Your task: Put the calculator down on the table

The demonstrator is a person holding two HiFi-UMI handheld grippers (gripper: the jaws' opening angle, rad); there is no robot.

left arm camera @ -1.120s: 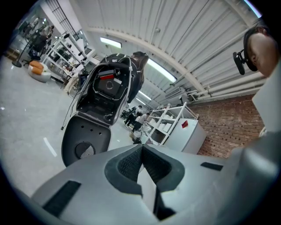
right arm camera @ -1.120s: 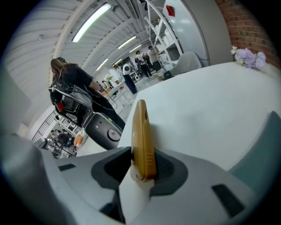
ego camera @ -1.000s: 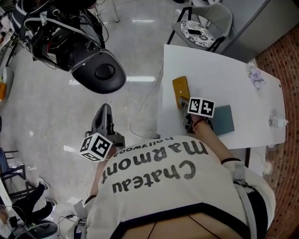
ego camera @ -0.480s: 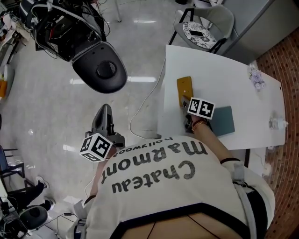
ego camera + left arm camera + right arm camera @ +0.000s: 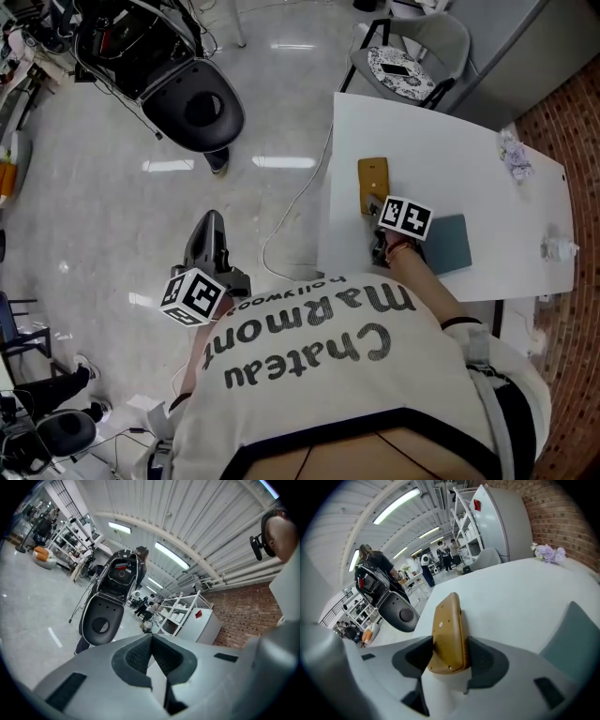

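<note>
The orange-brown calculator (image 5: 373, 185) rests on the white table (image 5: 469, 159) near its left edge. In the right gripper view the calculator (image 5: 449, 634) stands on its long edge between the two pads, back face turned left. My right gripper (image 5: 372, 211) is at the calculator's near end, and its jaws (image 5: 450, 657) are opening, the pads standing close beside it without pressing. My left gripper (image 5: 210, 225) hangs over the floor, left of the table, shut (image 5: 151, 644) with nothing in it.
A teal notebook (image 5: 448, 241) lies just right of my right hand. Purple flowers (image 5: 514, 155) and a clear object (image 5: 558, 247) sit at the table's right side. A grey chair (image 5: 412, 47) stands behind the table, a black seat shell (image 5: 192, 108) on the floor, and a cable (image 5: 291, 206) runs along the table's left edge.
The right jaws have spread apart around the calculator, which has settled straighter on the table. The left gripper has stayed where it was.
</note>
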